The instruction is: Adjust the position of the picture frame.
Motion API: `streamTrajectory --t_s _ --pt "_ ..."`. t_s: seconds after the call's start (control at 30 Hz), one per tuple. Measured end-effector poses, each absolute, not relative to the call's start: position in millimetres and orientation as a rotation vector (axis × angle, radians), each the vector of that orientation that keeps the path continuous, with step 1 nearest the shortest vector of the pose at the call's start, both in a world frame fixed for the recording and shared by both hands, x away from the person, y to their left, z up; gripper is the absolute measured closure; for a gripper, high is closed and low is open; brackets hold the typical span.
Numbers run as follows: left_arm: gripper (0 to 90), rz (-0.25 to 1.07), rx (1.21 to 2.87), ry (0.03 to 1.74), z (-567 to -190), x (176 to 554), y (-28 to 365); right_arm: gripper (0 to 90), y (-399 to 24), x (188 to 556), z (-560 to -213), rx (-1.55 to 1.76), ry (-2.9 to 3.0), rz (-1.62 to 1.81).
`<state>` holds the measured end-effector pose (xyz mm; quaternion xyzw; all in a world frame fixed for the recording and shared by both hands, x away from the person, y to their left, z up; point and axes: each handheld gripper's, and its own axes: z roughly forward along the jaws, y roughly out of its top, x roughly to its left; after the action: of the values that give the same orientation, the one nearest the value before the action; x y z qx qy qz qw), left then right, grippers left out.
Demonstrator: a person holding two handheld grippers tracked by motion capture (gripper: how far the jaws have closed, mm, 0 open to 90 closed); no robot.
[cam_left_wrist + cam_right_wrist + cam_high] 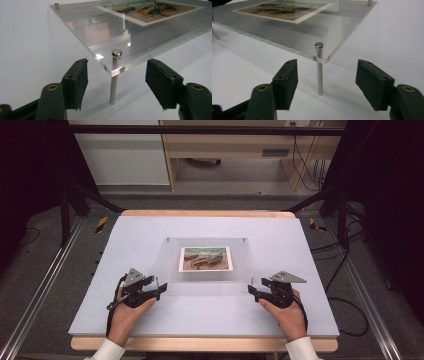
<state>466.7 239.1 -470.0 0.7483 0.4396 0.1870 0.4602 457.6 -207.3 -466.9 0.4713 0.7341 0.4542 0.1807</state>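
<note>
Worktop: pale sheet; clear panel at centre, raised on metal pins; print on it
Left gripper: fingers wide apart, empty, flanking near-left pin
Right gripper: fingers wide apart, empty, flanking near-right pin
High view: floor cables
Gripper views: pin caps above panel

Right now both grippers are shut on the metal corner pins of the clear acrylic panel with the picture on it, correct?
Not shut. Both gripper views show each pair of fingers spread wide, either side of a metal corner pin without touching it. The left gripper and right gripper are indeed at the clear acrylic panel's near corners.
</note>
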Motion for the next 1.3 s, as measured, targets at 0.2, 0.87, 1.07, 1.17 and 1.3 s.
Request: streamTrajectory --t_s 0.2,0.87,1.07,1.17,1.3 --pt "18.0 0.414 1.853 1.061 -466.5 463.5 243.9 21.6 -211.2 451.4 -459.7 1.317 2.064 1.281" --pt "6.7 0.41 1.726 1.002 -436.3 459.5 263.7 15.0 -219.5 446.4 -435.7 1.332 1.908 1.311" --pt "6.8 0.413 1.736 0.994 -434.4 459.7 262.1 14.9 -218.6 446.5 -433.1 1.327 1.894 1.31" --pt "7.1 0.413 1.74 0.994 -432.4 459.9 261.3 14.9 -217.5 446.8 -432.3 1.33 1.892 1.308" --pt "8.0 0.414 1.742 0.999 -425.2 464.6 260.0 15.0 -215.1 449.4 -429.9 1.343 1.889 1.292"
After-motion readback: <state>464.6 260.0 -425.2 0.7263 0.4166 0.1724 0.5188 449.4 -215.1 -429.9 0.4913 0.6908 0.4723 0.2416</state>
